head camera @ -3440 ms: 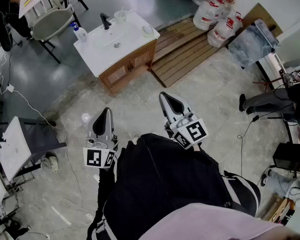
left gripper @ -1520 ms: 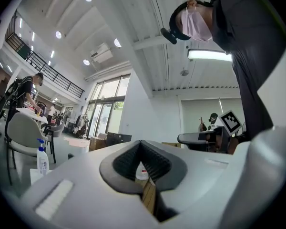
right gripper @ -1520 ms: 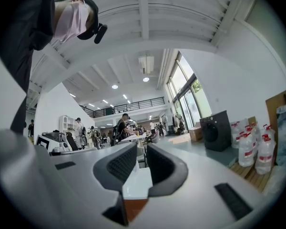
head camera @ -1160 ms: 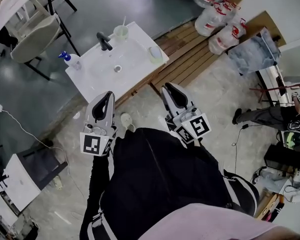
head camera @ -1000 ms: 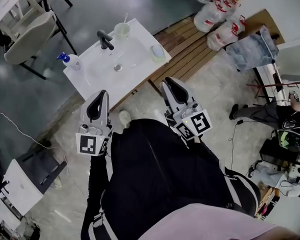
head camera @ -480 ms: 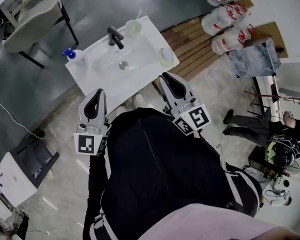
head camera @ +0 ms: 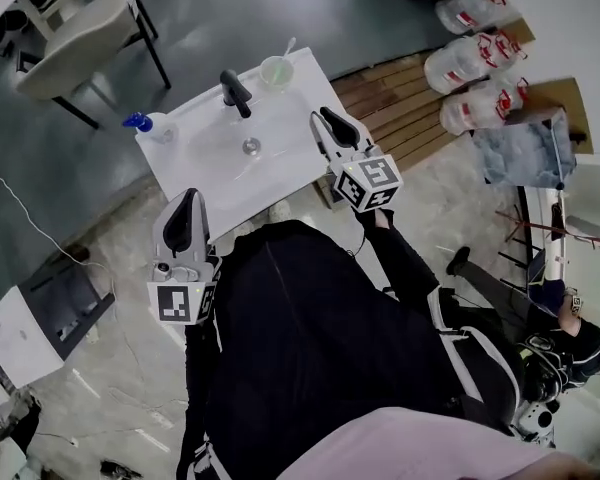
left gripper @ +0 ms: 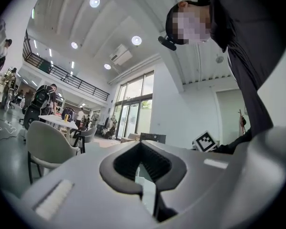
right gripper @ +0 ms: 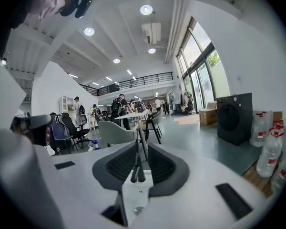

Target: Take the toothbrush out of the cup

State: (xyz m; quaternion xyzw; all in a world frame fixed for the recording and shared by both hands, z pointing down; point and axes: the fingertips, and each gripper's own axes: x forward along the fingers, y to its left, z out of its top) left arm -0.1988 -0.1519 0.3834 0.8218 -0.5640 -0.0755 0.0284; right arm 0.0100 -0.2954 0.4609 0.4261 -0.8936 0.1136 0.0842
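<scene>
- Since half a second ago, the right gripper (head camera: 330, 128) has advanced from the front right corner of the counter (head camera: 195, 173) to a position over its right edge. The left gripper (head camera: 185, 210) remains off the front left corner.
- Task item: the toothbrush (head camera: 288, 46) stands tilted in the cup (head camera: 277, 69) at the back right corner of the counter, just beside the faucet (head camera: 234, 90). It is untouched and not yet lifted.
- Right gripper: the jaws are opening. Its own view shows the pads apart with nothing between them, only the counter surface and a dark upright shape beyond, probably the faucet.
- Left gripper: the jaws stand slightly apart and grip nothing. Only the white counter edge shows through the gap.
- Assessed reason for placement: the right gripper is on the cup's side of the counter and aimed toward it, so it appears to be the one assigned to take the toothbrush. The left is held back, possibly to steady the cup.
- Pose: the right arm is stretched forward with the gripper dipping slightly. The left arm is bent close to the body with its gripper held level.
- Other item noted: a soap bottle (head camera: 140, 123) at the back left corner, well away from both grippers.
</scene>
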